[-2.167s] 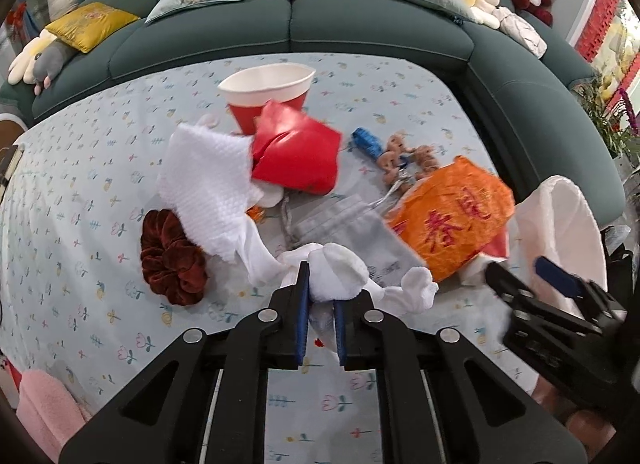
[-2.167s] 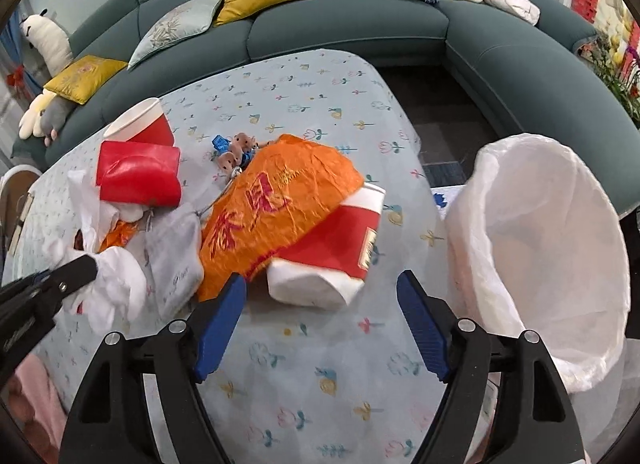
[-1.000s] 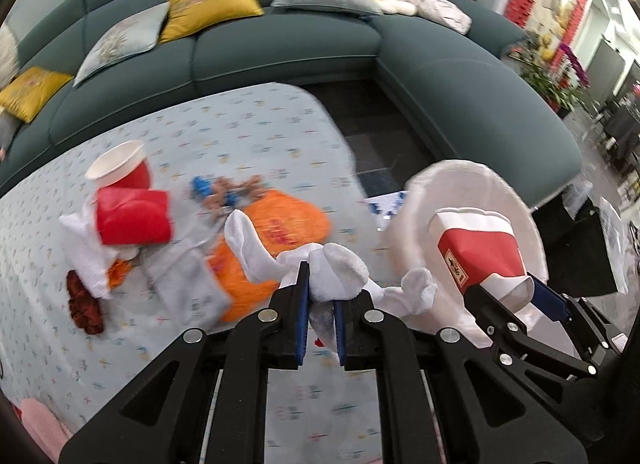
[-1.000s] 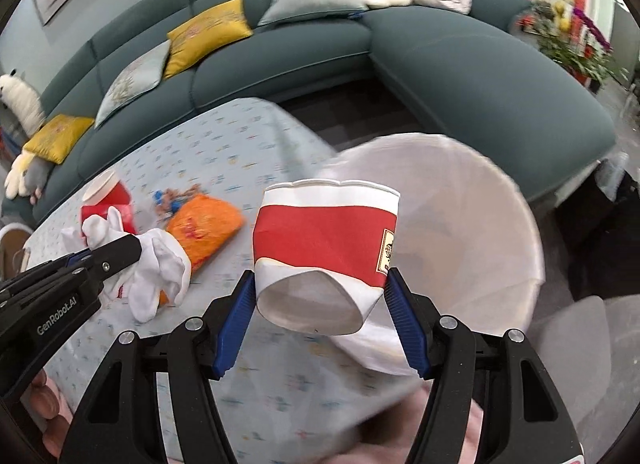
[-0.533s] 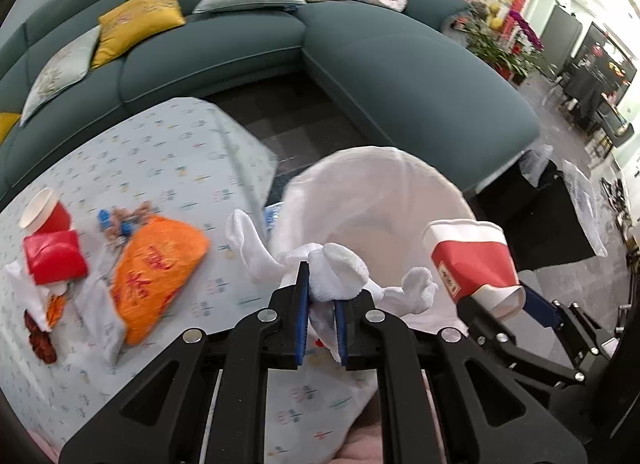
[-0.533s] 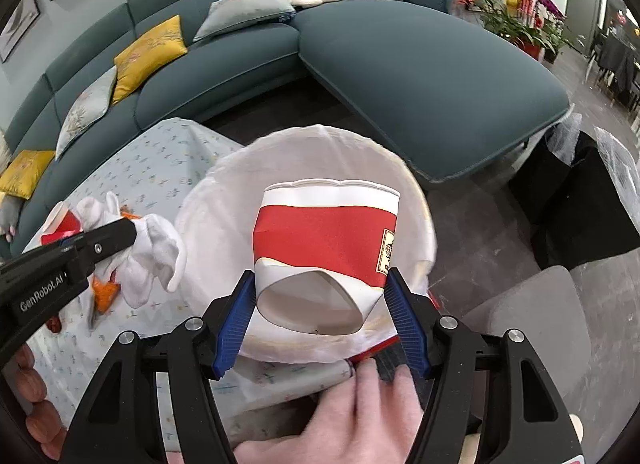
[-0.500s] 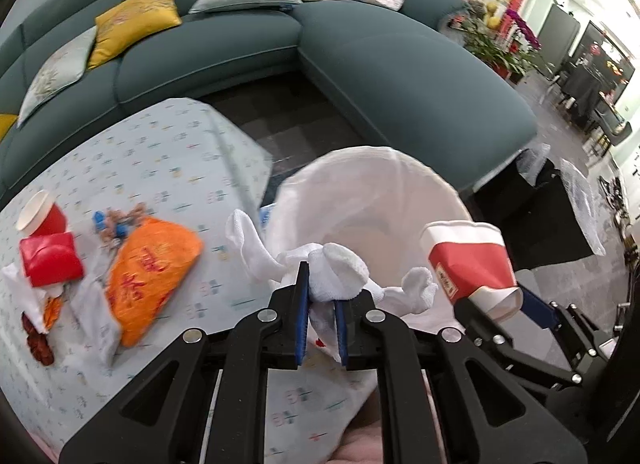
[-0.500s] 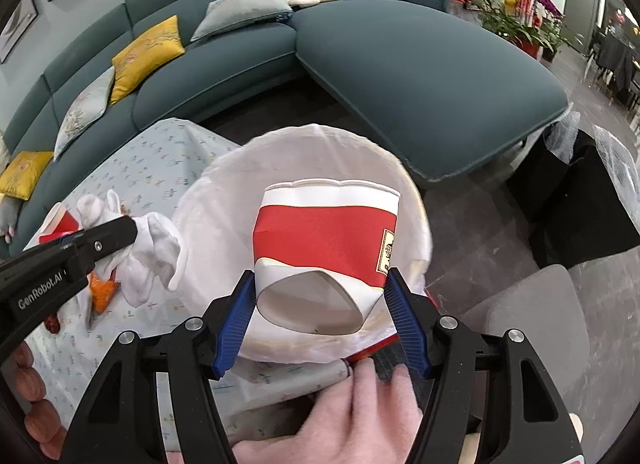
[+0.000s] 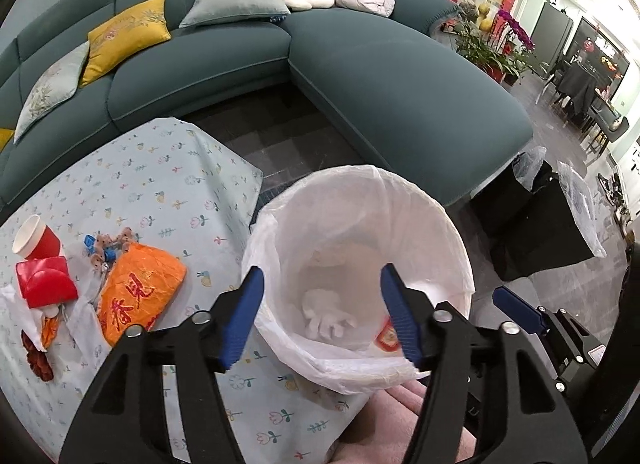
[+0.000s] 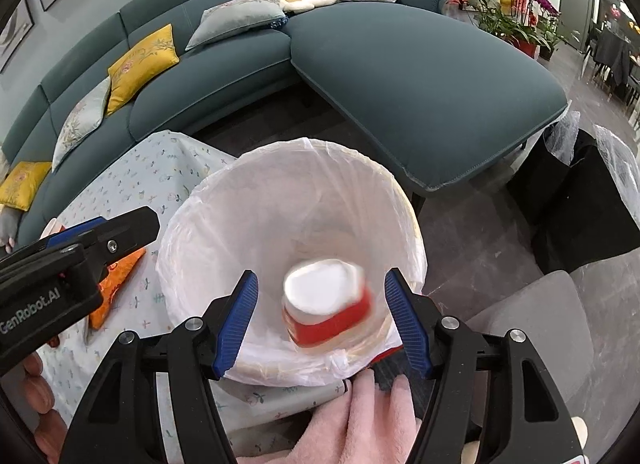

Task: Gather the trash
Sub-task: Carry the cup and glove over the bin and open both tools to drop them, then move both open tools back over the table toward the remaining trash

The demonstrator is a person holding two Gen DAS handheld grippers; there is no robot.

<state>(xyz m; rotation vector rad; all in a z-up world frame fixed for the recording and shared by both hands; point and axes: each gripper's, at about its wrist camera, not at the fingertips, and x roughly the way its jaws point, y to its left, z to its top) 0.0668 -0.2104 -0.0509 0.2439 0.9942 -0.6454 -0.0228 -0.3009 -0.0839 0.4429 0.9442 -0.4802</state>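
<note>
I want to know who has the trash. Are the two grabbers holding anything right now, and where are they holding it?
Nothing is held. The left gripper is opening with the glove down in the bin. The right gripper is open; the cup is inside the bin, untouched.

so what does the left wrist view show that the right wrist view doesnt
Only the left wrist view: the white glove lying in the bin, plus the leftover trash on the table, a red paper cup and a red packet.

Only the right wrist view: a blurred red and white cup inside the bin, apart from the right gripper, and a pink sleeve.

Both: the white-lined bin, the orange bag, the teal sofa, and the left gripper, jaws opening with nothing between them.
</note>
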